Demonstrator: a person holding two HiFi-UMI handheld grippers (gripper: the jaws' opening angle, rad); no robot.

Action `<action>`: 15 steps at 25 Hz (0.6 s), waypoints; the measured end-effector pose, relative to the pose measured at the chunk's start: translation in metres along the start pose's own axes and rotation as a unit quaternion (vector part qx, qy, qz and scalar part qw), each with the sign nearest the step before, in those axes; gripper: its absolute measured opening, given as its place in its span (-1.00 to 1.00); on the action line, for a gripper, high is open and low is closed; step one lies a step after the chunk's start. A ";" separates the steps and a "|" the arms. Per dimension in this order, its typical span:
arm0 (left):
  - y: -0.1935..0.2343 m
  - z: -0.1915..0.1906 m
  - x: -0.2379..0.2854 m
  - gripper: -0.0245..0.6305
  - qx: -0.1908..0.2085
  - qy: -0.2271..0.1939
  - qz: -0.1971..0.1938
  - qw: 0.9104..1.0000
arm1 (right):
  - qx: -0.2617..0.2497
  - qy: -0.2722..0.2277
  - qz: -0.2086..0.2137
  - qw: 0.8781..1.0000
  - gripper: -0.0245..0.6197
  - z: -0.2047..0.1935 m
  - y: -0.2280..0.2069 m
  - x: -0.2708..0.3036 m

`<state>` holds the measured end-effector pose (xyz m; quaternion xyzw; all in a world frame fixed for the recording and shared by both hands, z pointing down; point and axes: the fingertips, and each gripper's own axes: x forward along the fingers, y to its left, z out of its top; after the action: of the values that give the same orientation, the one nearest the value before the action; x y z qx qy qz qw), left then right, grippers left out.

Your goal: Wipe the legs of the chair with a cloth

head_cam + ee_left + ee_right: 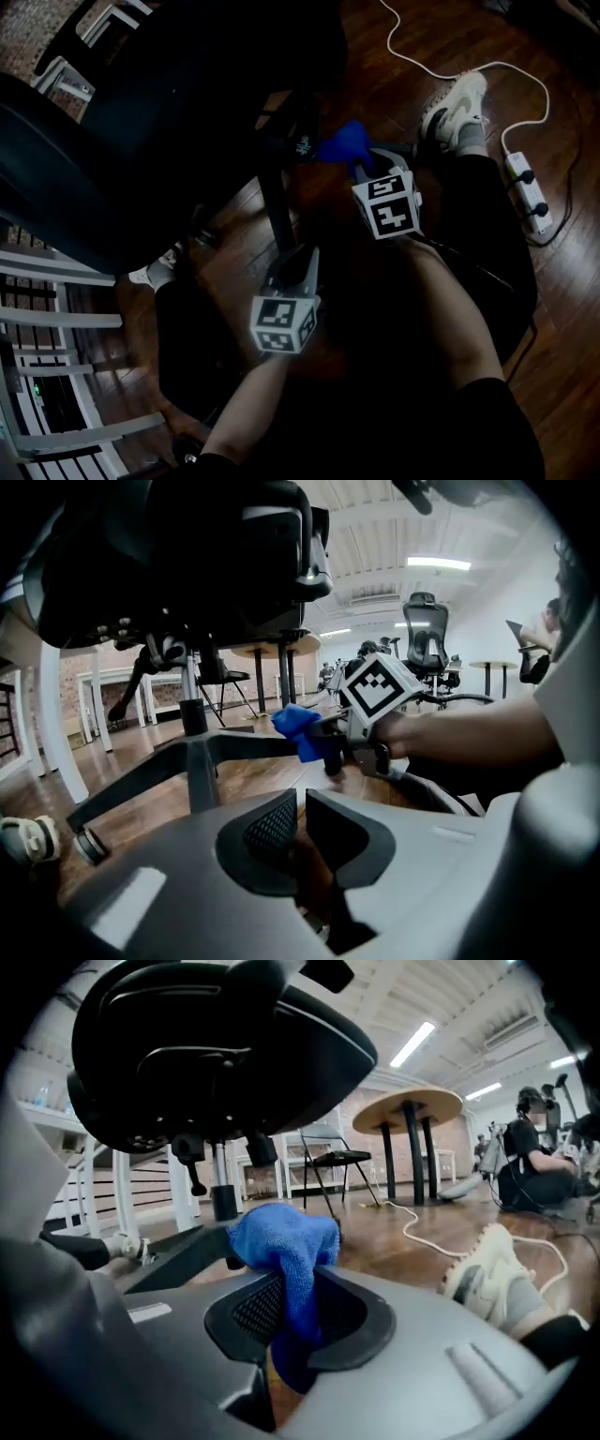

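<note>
A black office chair (141, 122) stands over a star base, with dark legs (150, 775) spreading from the column (192, 714). My right gripper (298, 1288) is shut on a blue cloth (286, 1241), which bunches up above the jaws. In the left gripper view the cloth (302, 728) hangs by the leg that runs right from the column; I cannot tell if they touch. From the head view the cloth (342, 142) shows just right of the column. My left gripper (300, 803) is shut on nothing and hovers over the floor in front of the base, lower left of the right one (354, 159).
A white power strip (528, 192) and its cable (441, 70) lie on the wood floor at the right, by a person's pale shoe (455, 108). White racks (56, 375) stand at the left. A round table (408, 1105) and a folding chair (333, 1162) are further back.
</note>
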<state>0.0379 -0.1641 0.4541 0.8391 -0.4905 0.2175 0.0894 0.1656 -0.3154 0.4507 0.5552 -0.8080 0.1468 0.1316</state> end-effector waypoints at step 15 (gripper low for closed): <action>0.037 -0.006 -0.020 -0.83 -0.001 -0.003 0.028 1.000 | -0.171 0.005 -0.042 0.984 -0.67 0.028 0.035 0.069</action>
<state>-0.0041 -0.1644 0.4484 0.8256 -0.5143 0.2171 0.0822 0.1078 -0.3738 0.4473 0.5570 -0.7967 0.0039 0.2343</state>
